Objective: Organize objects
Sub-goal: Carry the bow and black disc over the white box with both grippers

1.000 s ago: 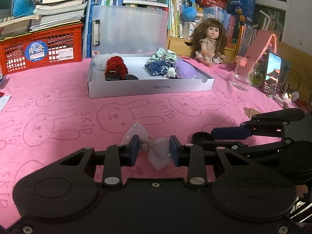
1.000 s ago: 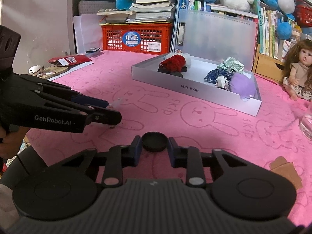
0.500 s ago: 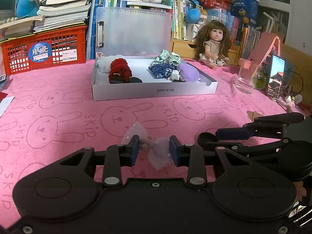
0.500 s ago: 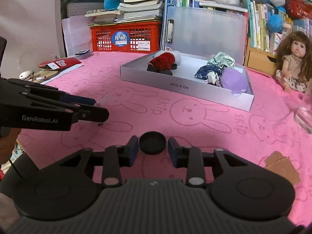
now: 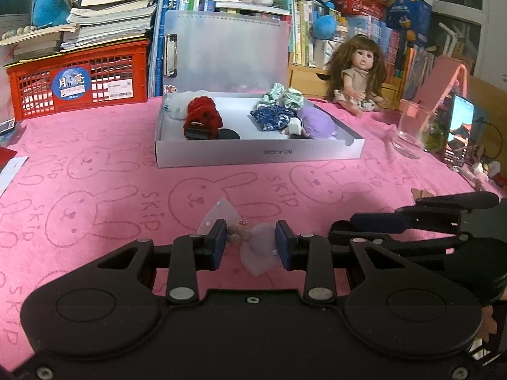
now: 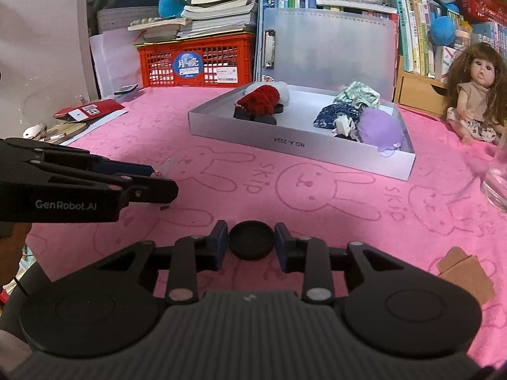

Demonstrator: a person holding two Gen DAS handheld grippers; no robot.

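The left gripper point(image 5: 250, 240) is clamped on a sheer bow hair clip point(image 5: 250, 242) just above the pink cloth point(image 5: 111, 196). The right gripper point(image 6: 251, 242) is closing its 2 jaws around a black round lid point(image 6: 251, 240), its pads at the lid's edges, well short of the white tray point(image 6: 301, 144).

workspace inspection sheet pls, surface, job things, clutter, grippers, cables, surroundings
surface: pink bunny-print cloth over the table.
job's things: sheer bow between the left gripper's pads; black round lid between the right's; white tray holding a red knit piece, blue, green and purple fabric items.
clutter: doll, glass, phone, cardboard scrap.
grippers: left gripper shut on the bow; right gripper closing, lid between its pads.
cables: dark cord by the phone.
surroundings: red crate, books, plush toys.
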